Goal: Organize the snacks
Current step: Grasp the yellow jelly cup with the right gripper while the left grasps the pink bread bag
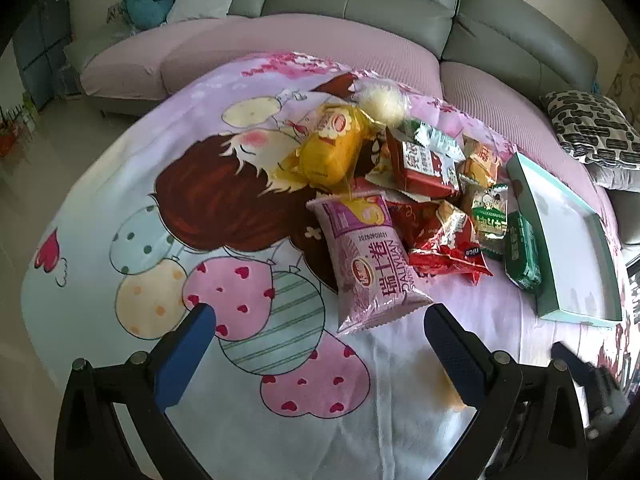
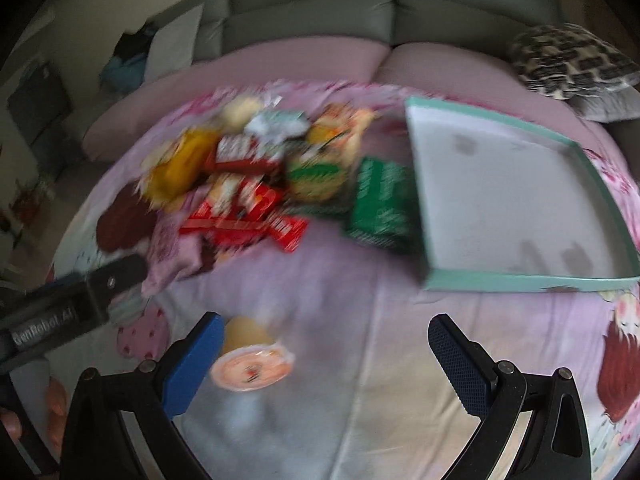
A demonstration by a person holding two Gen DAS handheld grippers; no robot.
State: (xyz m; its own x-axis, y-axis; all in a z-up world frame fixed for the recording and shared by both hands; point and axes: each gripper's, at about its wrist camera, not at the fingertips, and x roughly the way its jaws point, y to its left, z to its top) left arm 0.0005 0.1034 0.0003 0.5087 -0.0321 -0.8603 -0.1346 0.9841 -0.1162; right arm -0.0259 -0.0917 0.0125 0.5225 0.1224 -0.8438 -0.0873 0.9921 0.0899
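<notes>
A heap of snack packs lies on a cartoon-print cloth [image 1: 100, 208]. Nearest my left gripper [image 1: 320, 316] is a purple swiss-roll bag [image 1: 370, 260], its bottom corner just ahead of the open fingers. Behind it lie a yellow bag [image 1: 332, 148], red packs [image 1: 444, 236], a red box [image 1: 426, 168] and a green pack [image 1: 520, 252]. A shallow teal tray [image 1: 600, 216] sits to the right, bare inside. The blurred right wrist view shows the same heap [image 2: 248, 184], the teal tray [image 2: 516, 280], and my right gripper [image 2: 324, 328] open over bare cloth.
A small round pink-lidded cup [image 2: 252, 368] lies by the right gripper's left finger. The left gripper's body [image 2: 72, 312] crosses the right view's left side. A grey sofa [image 1: 360, 4] and a black-and-white cushion [image 1: 596, 132] ring the table.
</notes>
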